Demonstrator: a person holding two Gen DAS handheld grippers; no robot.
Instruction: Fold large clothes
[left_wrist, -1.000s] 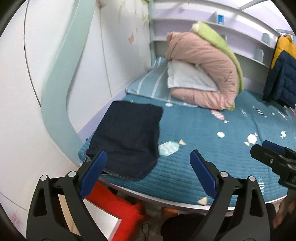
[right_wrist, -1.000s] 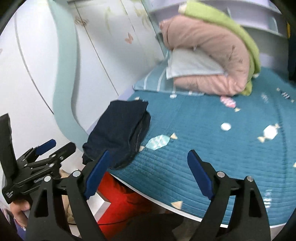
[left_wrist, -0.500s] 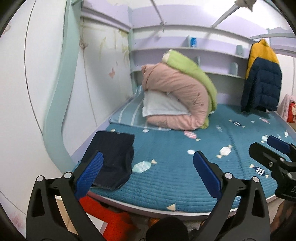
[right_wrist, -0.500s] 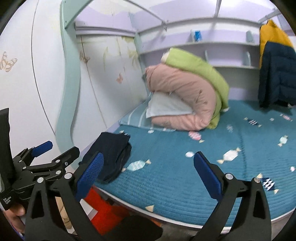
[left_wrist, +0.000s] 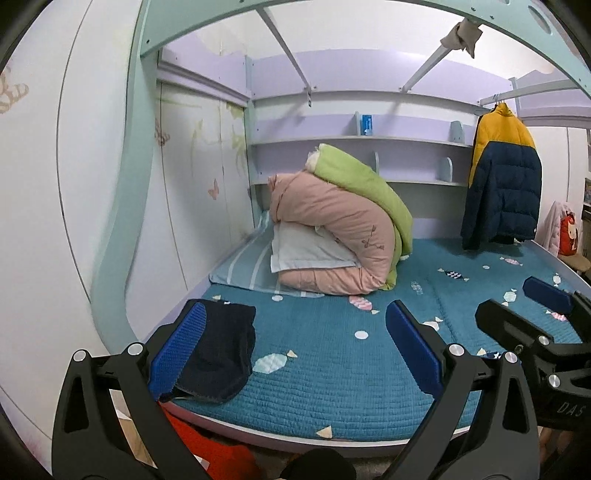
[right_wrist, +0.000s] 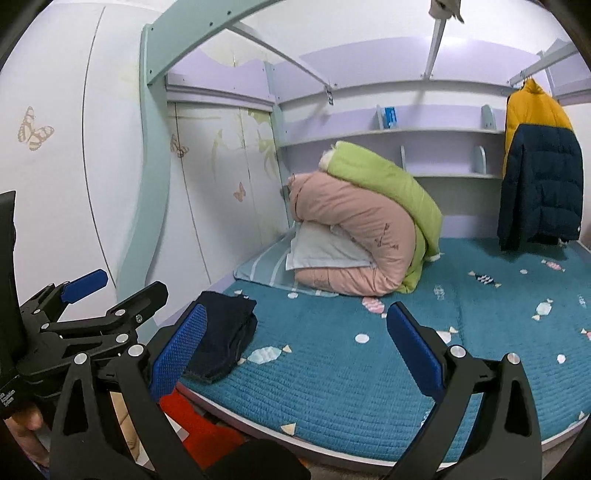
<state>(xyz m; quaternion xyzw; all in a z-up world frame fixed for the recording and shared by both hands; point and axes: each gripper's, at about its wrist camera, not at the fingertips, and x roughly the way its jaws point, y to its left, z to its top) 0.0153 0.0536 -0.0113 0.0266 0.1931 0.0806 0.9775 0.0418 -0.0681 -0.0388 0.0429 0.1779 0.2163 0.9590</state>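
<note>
A dark navy garment (left_wrist: 221, 350) lies folded into a flat stack on the front left corner of the teal bed cover (left_wrist: 332, 369). It also shows in the right wrist view (right_wrist: 223, 341). My left gripper (left_wrist: 295, 347) is open and empty, held back from the bed edge. My right gripper (right_wrist: 295, 347) is open and empty too, beside the left one. The right gripper shows at the right edge of the left wrist view (left_wrist: 532, 314). The left gripper shows at the left edge of the right wrist view (right_wrist: 110, 291).
A rolled pink and green quilt (left_wrist: 343, 229) with a white pillow (left_wrist: 306, 251) sits at the head of the bed. A yellow and navy jacket (left_wrist: 502, 184) hangs at the back right. A red object (left_wrist: 221, 454) lies below the bed edge. Wardrobe doors (left_wrist: 184, 203) stand on the left.
Both grippers have pulled back and tilted upward from the bed, so the folded garment now sits lower and smaller in view. Both stay open and empty.
</note>
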